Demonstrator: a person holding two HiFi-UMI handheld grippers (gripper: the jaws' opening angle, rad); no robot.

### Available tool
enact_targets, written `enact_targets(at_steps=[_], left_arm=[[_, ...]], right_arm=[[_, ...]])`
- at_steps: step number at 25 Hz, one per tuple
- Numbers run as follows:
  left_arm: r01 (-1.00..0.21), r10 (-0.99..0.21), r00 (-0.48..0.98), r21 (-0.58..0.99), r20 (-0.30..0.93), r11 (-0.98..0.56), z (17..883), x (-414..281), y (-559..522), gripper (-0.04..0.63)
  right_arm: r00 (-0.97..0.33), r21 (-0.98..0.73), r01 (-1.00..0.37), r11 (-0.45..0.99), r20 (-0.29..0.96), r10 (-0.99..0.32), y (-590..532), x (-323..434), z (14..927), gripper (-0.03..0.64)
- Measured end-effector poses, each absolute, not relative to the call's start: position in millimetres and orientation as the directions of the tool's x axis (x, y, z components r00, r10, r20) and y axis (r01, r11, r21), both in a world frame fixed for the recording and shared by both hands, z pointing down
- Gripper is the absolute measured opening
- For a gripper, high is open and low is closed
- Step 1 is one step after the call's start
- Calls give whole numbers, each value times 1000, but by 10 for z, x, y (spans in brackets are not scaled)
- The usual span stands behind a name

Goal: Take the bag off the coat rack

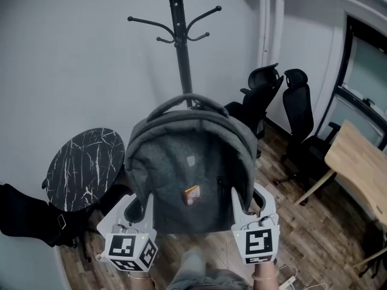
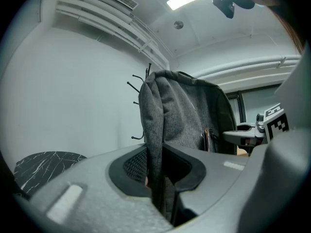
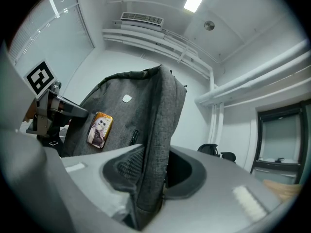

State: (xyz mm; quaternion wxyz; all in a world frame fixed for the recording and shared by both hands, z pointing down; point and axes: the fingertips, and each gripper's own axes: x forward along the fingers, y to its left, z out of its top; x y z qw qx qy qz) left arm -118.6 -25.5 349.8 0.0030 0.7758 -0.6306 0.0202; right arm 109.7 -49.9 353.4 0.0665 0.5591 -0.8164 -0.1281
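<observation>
The left claw (image 1: 140, 205), lower left of the head view, and the right claw (image 1: 245, 199), lower right, are each clamped on a side edge of the grey backpack (image 1: 190, 168). It hangs mid-frame before the coat rack (image 1: 181, 41). Whether its top handle (image 1: 187, 98) is caught on a peg is unclear, so I would raise both sides evenly before drawing back.

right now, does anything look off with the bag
Nothing stands out. The grey backpack is upright and level, its side edges clamped by the left gripper and right gripper, the coat rack straight behind it.
</observation>
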Motion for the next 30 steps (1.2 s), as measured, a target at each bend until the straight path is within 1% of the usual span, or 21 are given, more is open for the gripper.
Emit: enact_targets(at_steps=[24, 30], left_arm=[[-969, -964, 249, 23, 89, -248, 3869, -1127, -102, 69], [-967, -960, 254, 36, 118, -251, 3975, -1124, -99, 69]], right_arm=[[-353, 294, -890, 349, 41, -935, -310, 1169, 3870, 110], [-353, 288, -889, 357, 67, -933, -308, 1166, 3978, 110]])
